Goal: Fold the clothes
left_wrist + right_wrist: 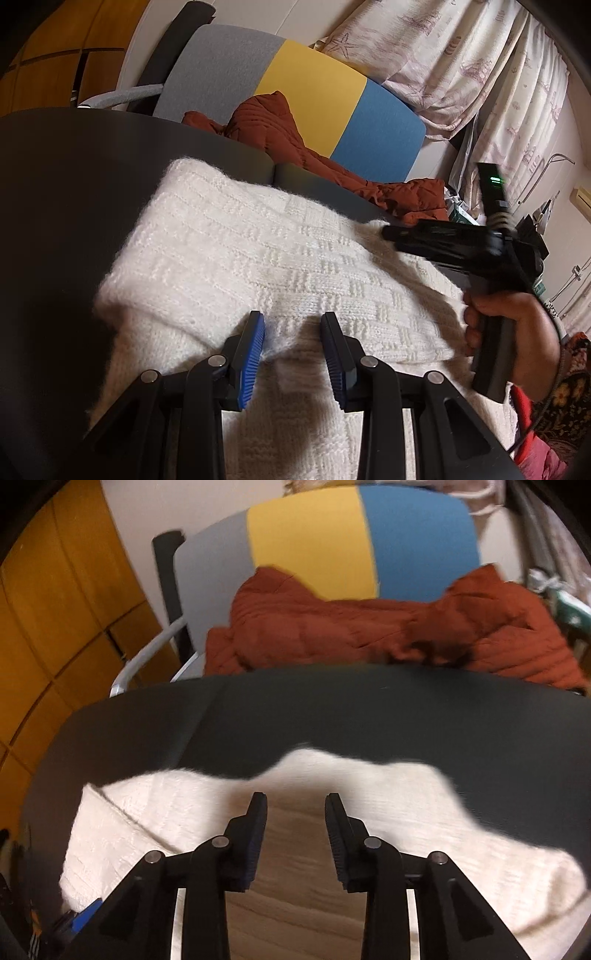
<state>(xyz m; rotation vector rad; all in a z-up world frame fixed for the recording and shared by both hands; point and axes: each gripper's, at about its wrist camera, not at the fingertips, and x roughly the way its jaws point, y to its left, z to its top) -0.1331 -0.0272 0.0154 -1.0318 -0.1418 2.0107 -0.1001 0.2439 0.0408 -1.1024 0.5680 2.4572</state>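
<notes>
- On the dark tabletop (55,206) lies a white knitted garment (236,243), folded over on itself, with a doubled edge toward 9 o'clock in the left wrist view.
- Beyond the tabletop's far edge, toward 12 o'clock, stands a chair (310,81) whose back is striped grey, yellow and blue; a rust-red quilted garment (369,627) is heaped on its seat.
- Pale patterned curtains (461,62) hang toward 1 o'clock in the left wrist view, and orange-brown wooden panels (55,602) fill the 10 o'clock side of the right wrist view.
- The left gripper (293,350) hovers low over the near part of the white knit, its blue-padded jaws apart at a moderate width, with a tuft of the knit between them; whether the pads pinch it cannot be told.
- The right gripper (295,834) also sits over the white knit (369,797), jaws apart at a similar width, with cloth showing in the gap and nothing clamped.
- From the left wrist view the right gripper (391,233) appears at 3 o'clock, blurred, pointing across the far right edge of the knit, held by the person's right hand (506,321).
- Bare tabletop (332,716) stretches between the knit's wavy far edge and the chair, and more lies open toward 9 o'clock of the garment.
</notes>
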